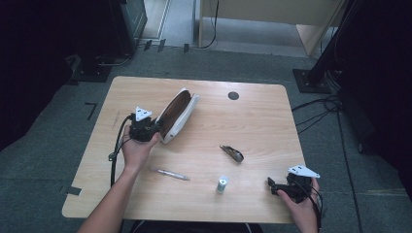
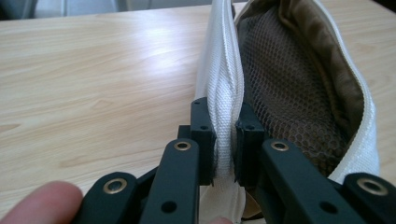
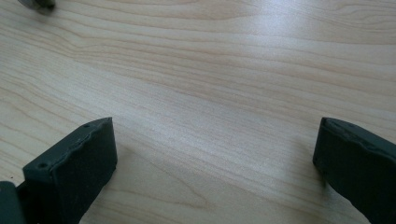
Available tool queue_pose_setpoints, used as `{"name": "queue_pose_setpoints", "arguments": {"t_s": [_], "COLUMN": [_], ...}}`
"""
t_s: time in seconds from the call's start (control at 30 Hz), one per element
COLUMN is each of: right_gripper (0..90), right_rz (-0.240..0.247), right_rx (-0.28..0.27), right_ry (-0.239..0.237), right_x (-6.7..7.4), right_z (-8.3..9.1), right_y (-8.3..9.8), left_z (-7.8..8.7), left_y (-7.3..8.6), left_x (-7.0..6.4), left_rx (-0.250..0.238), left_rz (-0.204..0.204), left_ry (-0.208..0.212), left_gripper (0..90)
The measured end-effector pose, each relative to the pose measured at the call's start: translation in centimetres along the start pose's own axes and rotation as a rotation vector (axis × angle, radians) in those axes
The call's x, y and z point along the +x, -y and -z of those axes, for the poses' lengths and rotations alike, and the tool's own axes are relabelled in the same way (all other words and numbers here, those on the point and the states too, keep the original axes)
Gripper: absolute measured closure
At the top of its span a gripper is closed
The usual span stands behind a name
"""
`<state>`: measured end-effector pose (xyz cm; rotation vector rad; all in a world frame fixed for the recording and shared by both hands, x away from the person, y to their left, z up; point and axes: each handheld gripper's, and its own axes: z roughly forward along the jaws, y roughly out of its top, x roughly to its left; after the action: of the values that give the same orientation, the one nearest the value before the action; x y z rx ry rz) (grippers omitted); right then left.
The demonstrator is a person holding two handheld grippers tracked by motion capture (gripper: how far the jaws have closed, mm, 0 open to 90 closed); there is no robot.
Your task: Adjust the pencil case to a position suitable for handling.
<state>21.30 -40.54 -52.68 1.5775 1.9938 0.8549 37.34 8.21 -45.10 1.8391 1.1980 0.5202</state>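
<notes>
A white zip pouch (image 1: 180,112) with a brown mesh lining stands open on its edge at the middle left of the wooden table (image 1: 257,121). My left gripper (image 1: 156,129) is at the pouch's near end. In the left gripper view the left gripper (image 2: 227,140) is shut on the white side wall of the pouch (image 2: 223,74), one pad outside and one inside against the mesh. My right gripper (image 1: 271,185) rests at the table's near right corner, pointing left. The right gripper (image 3: 215,149) is open over bare wood, with nothing between its jaws.
A slim pen (image 1: 170,173) lies near the front edge, left of centre. A small cylinder (image 1: 222,183) stands to the left of the right gripper. A dark metal clip-like object (image 1: 232,153) lies mid-table. A black round grommet (image 1: 233,95) sits at the far side.
</notes>
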Motion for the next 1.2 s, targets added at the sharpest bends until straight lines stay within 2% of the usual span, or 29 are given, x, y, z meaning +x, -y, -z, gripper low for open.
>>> {"name": "queue_pose_setpoints", "arguments": {"t_s": [0.03, 0.07, 0.1, 0.13, 0.2, 0.27, 0.3, 0.37, 0.4, 0.57, 0.67, 0.83, 0.93, 1.07, 1.2], "right_gripper": [0.0, 0.0, 0.0, 0.0, 0.0, 0.0, 0.0, 0.0, 0.0, 0.0, 0.0, 0.0, 0.0, 0.0, 0.0], "right_rz": [0.000, 0.000, 0.001, 0.001, -0.002, 0.000, 0.000, 0.000, 0.000, 0.000, 0.000, 0.000, 0.000, 0.000, -0.002], "right_rx": [0.000, 0.000, 0.000, 0.000, 0.001, 0.000, 0.000, 0.000, 0.000, 0.000, 0.000, 0.000, 0.000, 0.000, 0.001], "right_ry": [0.000, 0.000, 0.000, 0.000, -0.001, 0.000, 0.000, 0.000, 0.000, 0.000, 0.000, 0.000, 0.001, 0.000, -0.002], "right_x": [0.0, 0.0, 0.0, 0.0, 0.0, 0.0, 0.0, 0.0, 0.0, 0.0, 0.0, 0.0, 0.0, 0.0, 0.0], "right_z": [0.0, 0.0, 0.0, 0.0, 0.0, 0.0, 0.0, 0.0, 0.0, 0.0, 0.0, 0.0, 0.0, 0.0, 0.0], "right_y": [0.0, 0.0, 0.0, 0.0, 0.0, 0.0, 0.0, 0.0, 0.0, 0.0, 0.0, 0.0, 0.0, 0.0, 0.0], "left_z": [0.0, 0.2, 0.2, 0.2, 0.3, 0.4, 0.4, 0.6, 0.6, 0.6, 0.5, 0.3, 0.1, 0.5, 0.8], "left_y": [0.0, 0.1, 0.2, 0.2, 0.4, 0.7, 0.7, 1.2, 1.2, 1.8, 2.1, 2.5, 2.7, 2.5, 2.2], "left_x": [0.0, -0.5, -0.7, -0.7, -1.2, -2.3, -2.3, -3.2, -3.2, -4.2, -5.0, -5.2, -5.0, -4.7, -4.6], "left_rx": [0.000, -0.010, -0.010, -0.010, -0.017, -0.017, -0.017, -0.016, -0.016, -0.007, 0.001, 0.020, 0.037, 0.030, 0.030], "left_rz": [0.000, -0.003, -0.007, -0.007, -0.006, -0.026, -0.026, -0.053, -0.053, -0.066, -0.079, -0.064, -0.065, -0.061, -0.051], "left_ry": [0.000, 0.041, 0.059, 0.059, 0.099, 0.145, 0.145, 0.188, 0.188, 0.265, 0.262, 0.271, 0.297, 0.324, 0.326], "left_gripper": [82.6, 82.6, 82.7, 82.7, 82.8, 82.8, 82.8, 82.8, 82.8, 82.7, 82.4, 79.9, 76.7, 64.5, 47.9]}}
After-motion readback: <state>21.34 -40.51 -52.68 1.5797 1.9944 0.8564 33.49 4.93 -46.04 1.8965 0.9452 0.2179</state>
